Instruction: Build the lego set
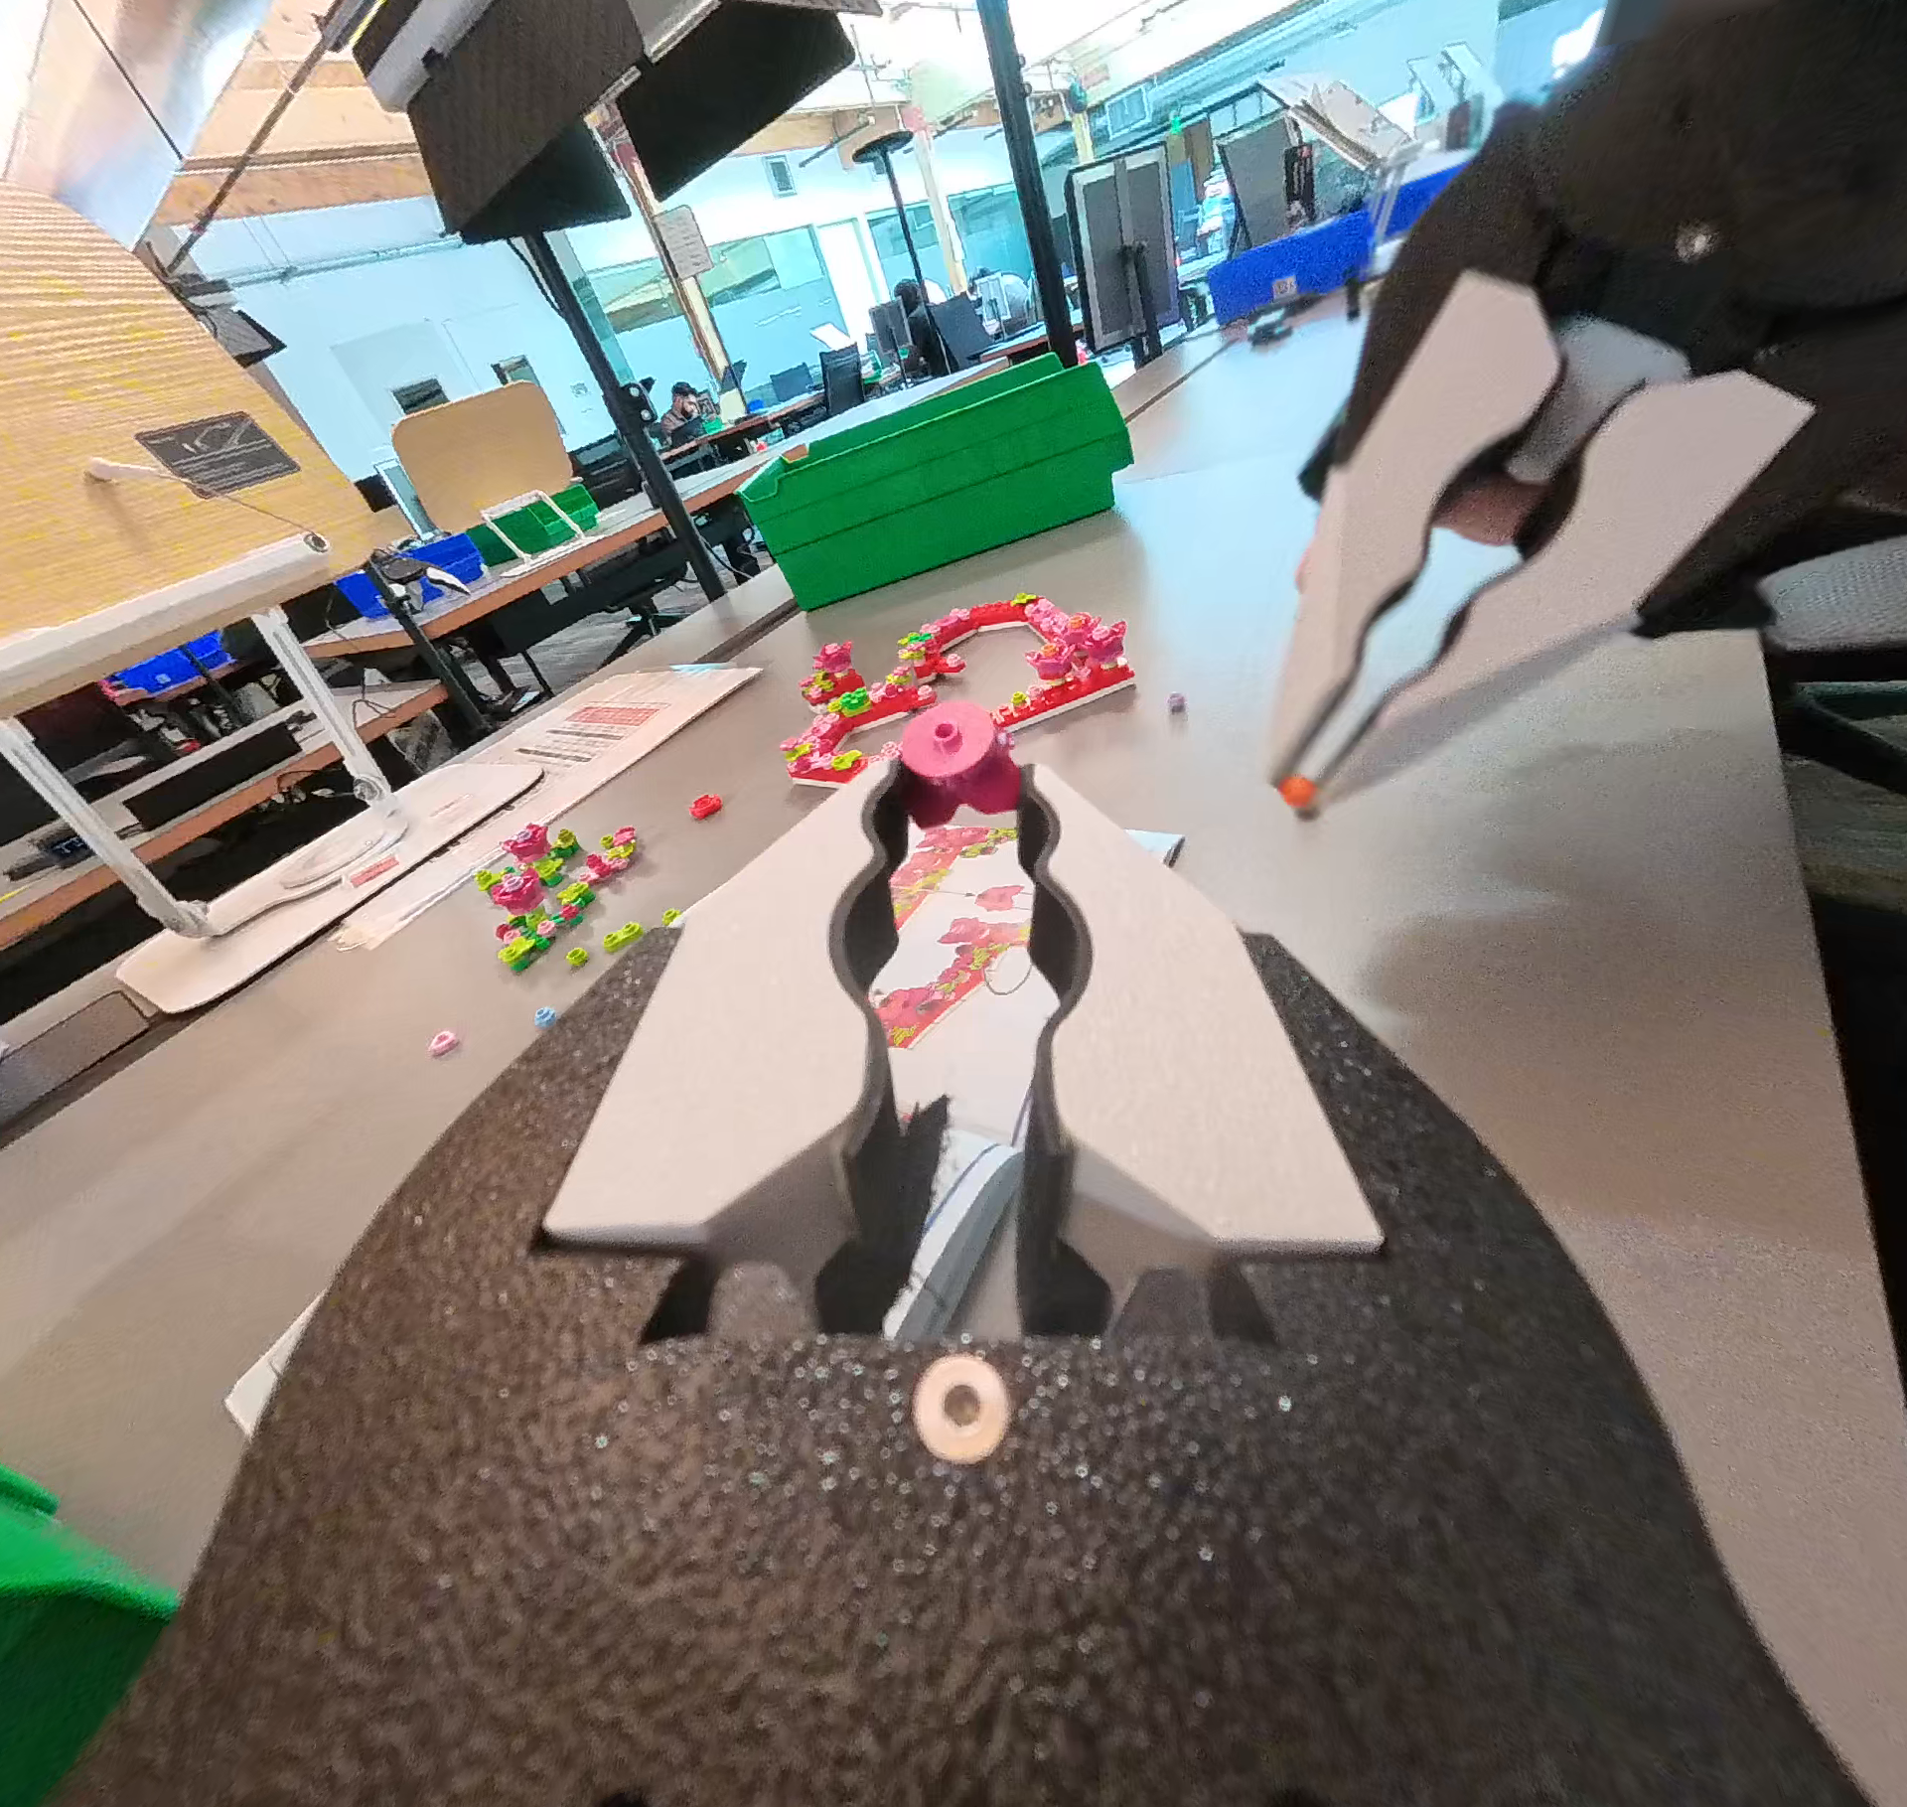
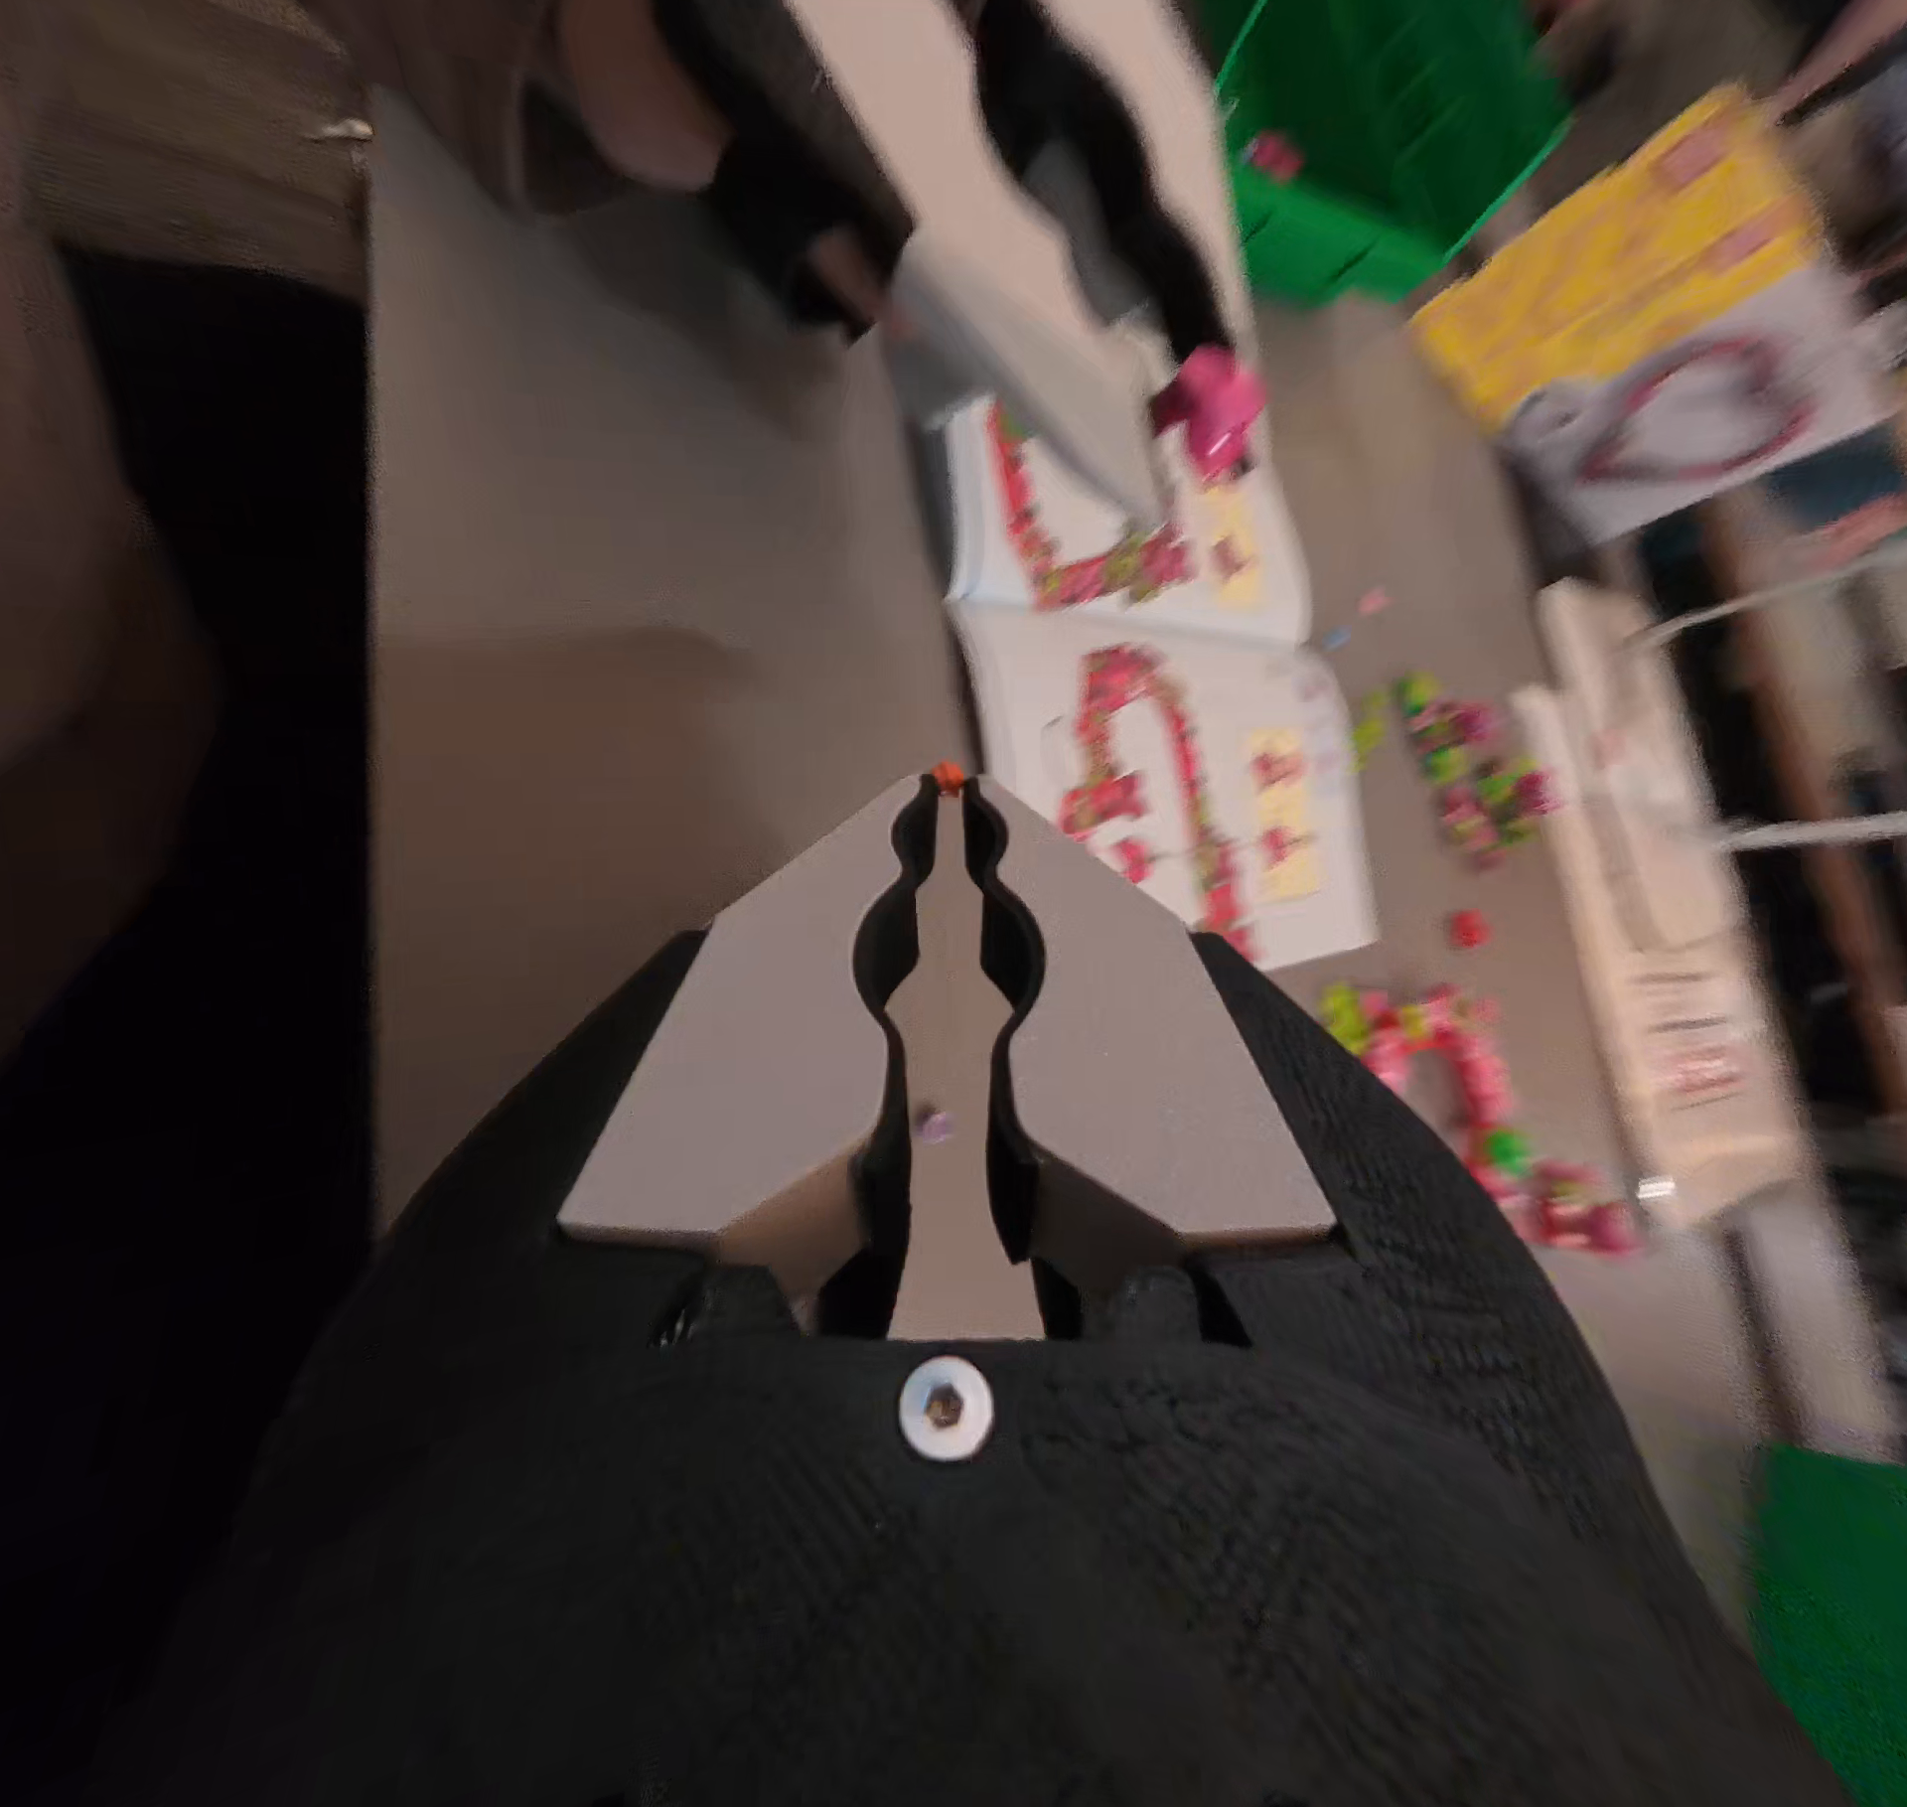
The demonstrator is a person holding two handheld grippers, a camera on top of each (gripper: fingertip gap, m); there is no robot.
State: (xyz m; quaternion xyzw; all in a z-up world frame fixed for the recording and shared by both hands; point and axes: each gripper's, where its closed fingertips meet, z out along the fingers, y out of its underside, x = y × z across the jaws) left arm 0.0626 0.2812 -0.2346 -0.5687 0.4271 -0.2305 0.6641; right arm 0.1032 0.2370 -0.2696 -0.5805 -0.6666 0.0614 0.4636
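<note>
My left gripper (image 1: 960,777) is shut on a magenta flower piece (image 1: 955,756), held above the open instruction booklet (image 1: 955,921). My right gripper (image 2: 947,785) is shut on a tiny orange stud (image 2: 946,776); it also shows at the right of the left wrist view (image 1: 1298,796), tips pointing down over the grey table (image 1: 1445,932). The red heart-shaped build (image 1: 970,674) with pink and green flowers lies on the table beyond the left gripper. The right wrist view is blurred; it shows the left gripper (image 2: 1197,395) with the magenta piece (image 2: 1213,405), the booklet (image 2: 1166,756) and the build (image 2: 1445,1087).
Loose pink and green pieces (image 1: 552,891) lie left of the booklet. Single studs (image 1: 705,806) are scattered nearby. Stacked green bins (image 1: 939,488) stand behind the build. A white lamp base (image 1: 310,880) is at left. The yellow set box (image 2: 1651,313) sits beyond the booklet. The gap from one gripper's tips to the other's is roughly 8 cm.
</note>
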